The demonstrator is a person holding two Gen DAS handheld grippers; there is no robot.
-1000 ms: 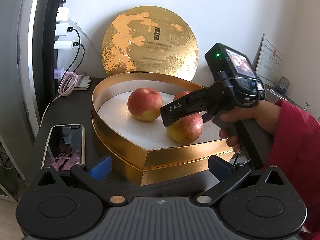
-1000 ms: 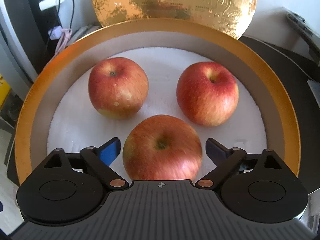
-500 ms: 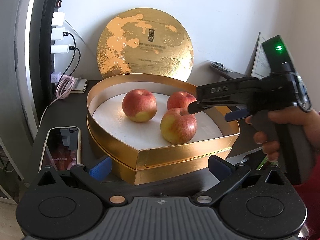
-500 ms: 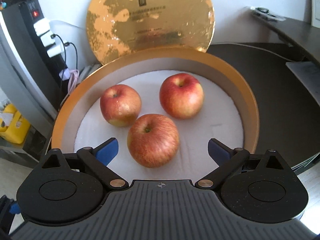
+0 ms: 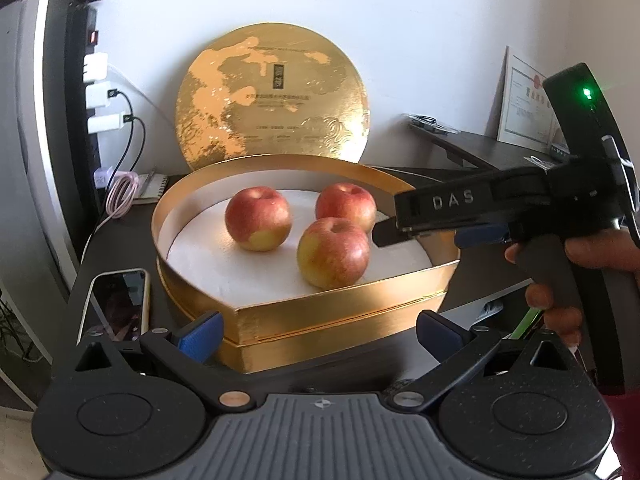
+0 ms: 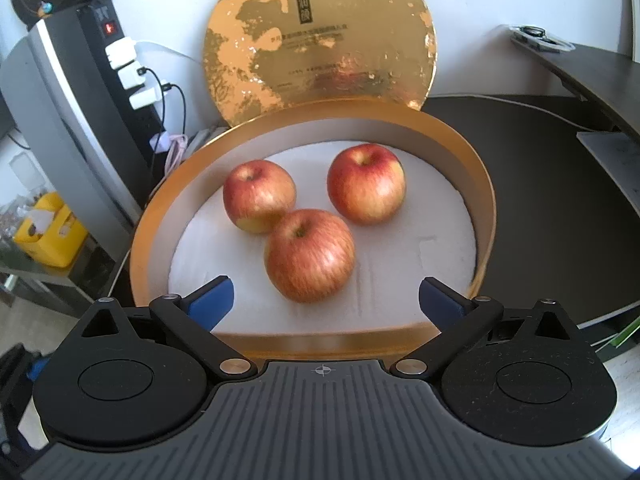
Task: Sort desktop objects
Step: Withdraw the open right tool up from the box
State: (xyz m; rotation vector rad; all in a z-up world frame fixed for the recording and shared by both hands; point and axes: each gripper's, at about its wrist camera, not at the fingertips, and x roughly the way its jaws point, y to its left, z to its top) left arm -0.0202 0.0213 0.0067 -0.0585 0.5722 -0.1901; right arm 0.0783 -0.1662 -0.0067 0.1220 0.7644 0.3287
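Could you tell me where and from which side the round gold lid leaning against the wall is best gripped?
Probably the top edge of the round gold lid, from above. It stands nearly upright against the wall, so only the thin rim suits a claw. The gold box with its three apples blocks the lower edge.

I am noting a smartphone (image 5: 116,304) lying flat on the dark bench (image 5: 116,240), screen up, at the near left. Behind it a pink cable (image 5: 122,196) is sitting coiled beside a spiral notebook (image 5: 150,190). A black power strip (image 5: 94,80) is standing upright against the left side, carrying white chargers (image 5: 100,98) with black leads trailing down; from the right wrist view its red switch (image 6: 111,28) is glowing. I am also seeing a yellow container (image 6: 50,234) sitting on a lower shelf at far left. A framed certificate (image 5: 524,108) is leaning against the white wall at right, on a raised dark shelf (image 5: 480,148).
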